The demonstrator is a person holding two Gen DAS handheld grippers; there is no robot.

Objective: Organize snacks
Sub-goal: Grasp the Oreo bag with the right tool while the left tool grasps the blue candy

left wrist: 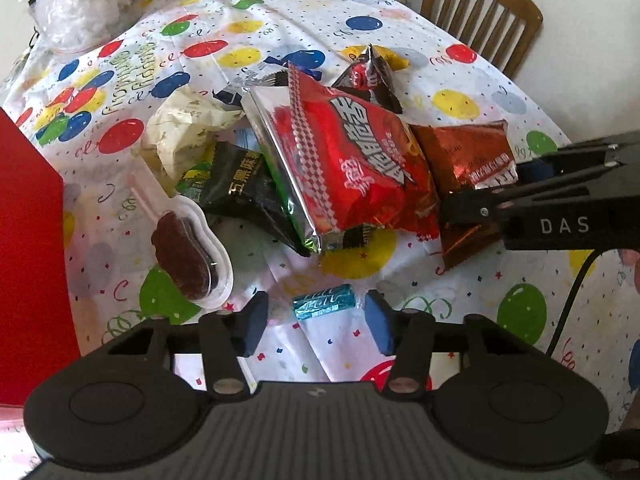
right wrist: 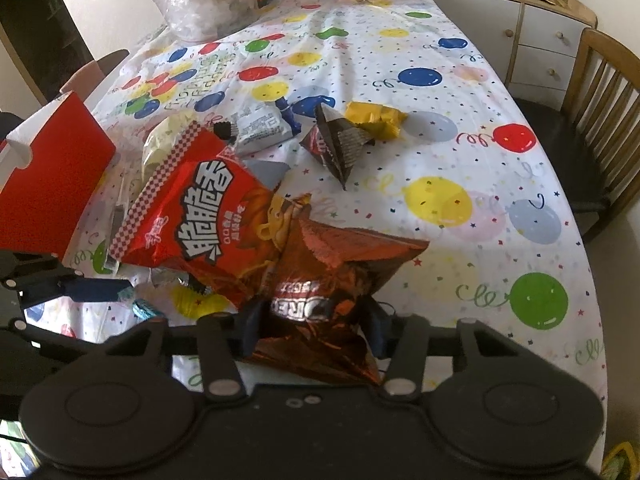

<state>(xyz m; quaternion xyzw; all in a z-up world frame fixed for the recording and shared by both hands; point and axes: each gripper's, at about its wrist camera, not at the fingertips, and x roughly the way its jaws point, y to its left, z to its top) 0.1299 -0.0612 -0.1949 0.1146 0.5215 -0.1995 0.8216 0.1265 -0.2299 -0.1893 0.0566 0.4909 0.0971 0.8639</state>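
On a table draped with a white cloth (right wrist: 360, 40) printed with coloured balloons, a heap of snack packets lies near the middle. Uppermost is a large red crinkled foil bag with white lettering (left wrist: 360, 160), leaning on a silver-backed packet and overlapping a black wrapper with pale characters (left wrist: 240, 188). Just beside the heap sits a clear plastic tray holding a brown ice-lolly-shaped sweet on a stick (left wrist: 188, 256), and a red cardboard box (right wrist: 56, 184) stands at the cloth's edge. The left gripper (left wrist: 316, 322) points steeply down with its blue pads either side of a small teal foil-wrapped sweet (left wrist: 324, 301); a gap shows at each end of the sweet, so the pads are apart and not pressing on it. The right gripper (right wrist: 316, 326) is clamped on the lower part of a dark copper-red foil biscuit packet (right wrist: 340, 280), its pads squeezing the crumpled wrapper on both sides. Farther off lie a black triangular packet (right wrist: 336, 144) touching a yellow foil wrapper (right wrist: 376, 118). A wooden slat-backed chair (right wrist: 596, 92) stands at the table's far side.
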